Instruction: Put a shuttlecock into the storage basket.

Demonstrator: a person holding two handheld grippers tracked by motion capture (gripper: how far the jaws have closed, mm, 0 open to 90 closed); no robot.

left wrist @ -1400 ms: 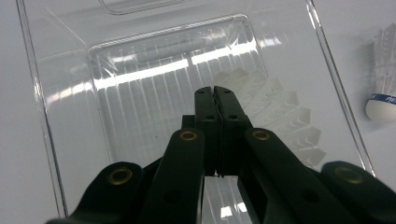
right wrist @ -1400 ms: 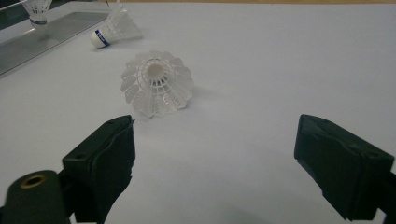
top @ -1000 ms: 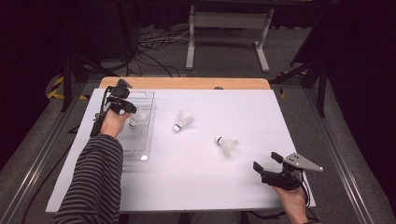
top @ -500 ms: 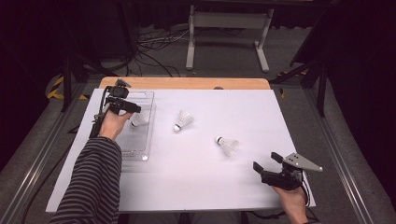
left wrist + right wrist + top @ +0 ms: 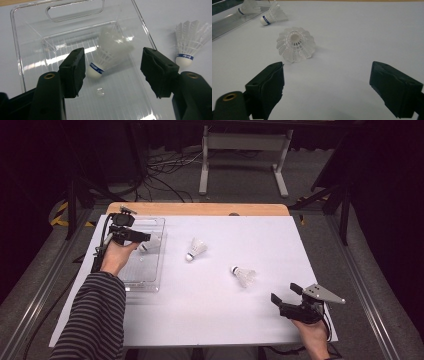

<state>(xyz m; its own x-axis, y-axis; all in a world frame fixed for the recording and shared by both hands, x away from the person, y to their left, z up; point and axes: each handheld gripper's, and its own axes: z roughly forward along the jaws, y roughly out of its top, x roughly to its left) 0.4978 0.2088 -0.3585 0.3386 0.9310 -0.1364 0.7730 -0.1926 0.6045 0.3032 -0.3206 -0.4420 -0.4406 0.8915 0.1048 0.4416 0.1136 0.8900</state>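
One shuttlecock (image 5: pixel 100 67) freshly released between left gripper (image 5: pixel 112 70) fingers (image 5: pixel 73 71)

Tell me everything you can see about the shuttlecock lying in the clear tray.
The shuttlecock is white, with a rounded cork head ringed by a blue band and a feather-like skirt that looks blurred. It lies on its side on the ribbed floor of the clear plastic tray, head toward the camera in the left gripper view. The left gripper has just been opening; its jaws stand apart on either side, not pressing it. Only the tray looks to touch it.
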